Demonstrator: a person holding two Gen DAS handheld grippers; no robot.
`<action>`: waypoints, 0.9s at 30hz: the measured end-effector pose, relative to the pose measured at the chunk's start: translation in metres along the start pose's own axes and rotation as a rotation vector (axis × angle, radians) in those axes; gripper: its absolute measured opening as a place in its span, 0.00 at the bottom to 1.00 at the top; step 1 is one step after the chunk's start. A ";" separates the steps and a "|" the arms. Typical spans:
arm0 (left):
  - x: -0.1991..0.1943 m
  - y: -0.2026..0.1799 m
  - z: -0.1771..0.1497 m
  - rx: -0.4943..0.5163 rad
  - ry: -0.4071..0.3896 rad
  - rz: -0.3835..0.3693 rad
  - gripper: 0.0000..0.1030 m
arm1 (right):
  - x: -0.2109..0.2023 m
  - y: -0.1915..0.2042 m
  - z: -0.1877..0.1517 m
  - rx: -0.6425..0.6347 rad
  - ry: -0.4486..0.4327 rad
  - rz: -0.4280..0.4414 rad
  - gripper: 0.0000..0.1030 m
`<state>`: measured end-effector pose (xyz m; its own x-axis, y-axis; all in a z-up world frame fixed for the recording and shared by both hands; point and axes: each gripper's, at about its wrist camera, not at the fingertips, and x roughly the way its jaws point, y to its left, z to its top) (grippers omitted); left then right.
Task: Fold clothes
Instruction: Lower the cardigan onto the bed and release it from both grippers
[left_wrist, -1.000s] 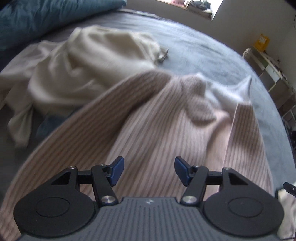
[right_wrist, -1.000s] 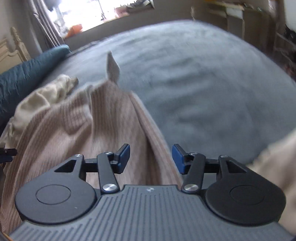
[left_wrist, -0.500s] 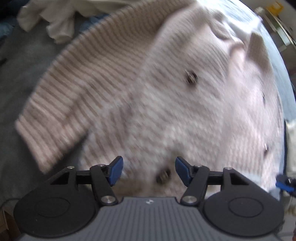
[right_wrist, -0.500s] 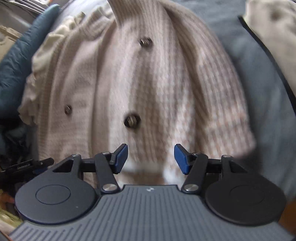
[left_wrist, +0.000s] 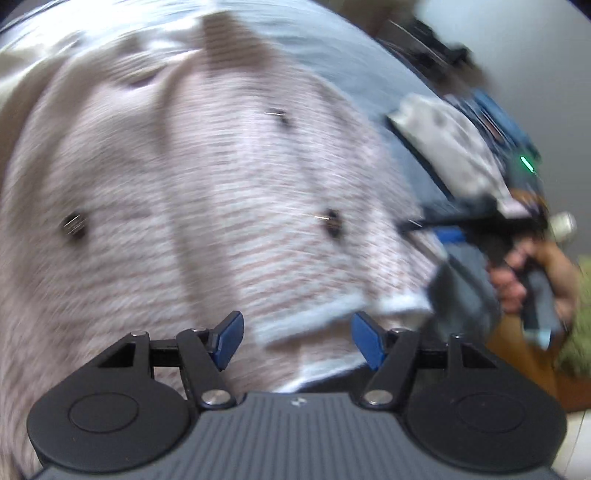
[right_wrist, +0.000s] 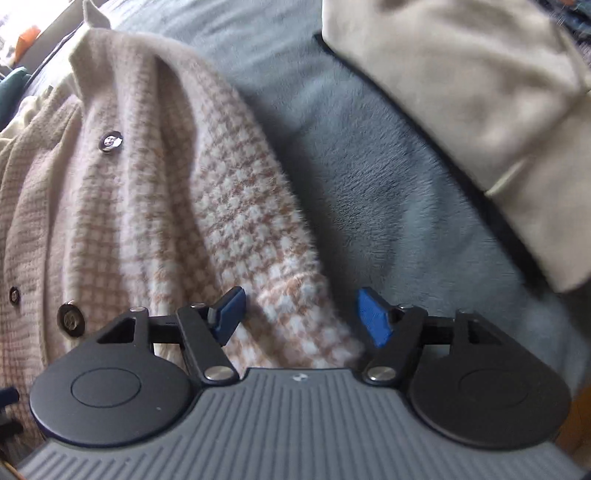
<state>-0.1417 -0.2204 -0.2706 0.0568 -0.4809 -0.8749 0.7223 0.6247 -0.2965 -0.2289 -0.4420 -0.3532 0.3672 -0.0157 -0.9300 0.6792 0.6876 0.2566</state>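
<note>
A pink-and-white checked knit cardigan (left_wrist: 207, 206) with dark buttons (right_wrist: 110, 141) lies front up on the bed, blurred in the left wrist view. My left gripper (left_wrist: 297, 325) hovers over its white hem edge, jaws opening, pads clear of the cloth. In the right wrist view the cardigan (right_wrist: 147, 206) fills the left half. Its lower corner lies under and between the fingers of my right gripper (right_wrist: 301, 299), whose jaws are opening and do not press on it.
A grey-blue plush bed cover (right_wrist: 369, 184) lies under everything. A beige garment (right_wrist: 461, 92) with a dark edge rests at the upper right. In the left wrist view a hand (left_wrist: 535, 269) grips the other gripper's handle at the right, by a pale garment (left_wrist: 443, 140).
Both views swung from looking across the bed to looking down on the cardigan's buttoned front and hem. The right jaws have spread wider; the left view has rolled.
</note>
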 end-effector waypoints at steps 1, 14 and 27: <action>0.006 -0.011 0.002 0.039 0.005 -0.012 0.64 | 0.003 0.002 -0.002 -0.005 -0.002 0.017 0.68; 0.059 -0.079 0.041 0.092 -0.012 -0.031 0.64 | -0.098 0.060 0.067 -0.658 -0.406 -0.308 0.20; 0.079 -0.065 0.040 -0.092 0.063 0.004 0.64 | -0.041 0.001 0.320 -0.818 -0.470 -0.614 0.25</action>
<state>-0.1559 -0.3235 -0.3049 0.0143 -0.4404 -0.8977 0.6557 0.6819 -0.3241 -0.0402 -0.6726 -0.2307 0.4346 -0.6684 -0.6037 0.2698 0.7361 -0.6208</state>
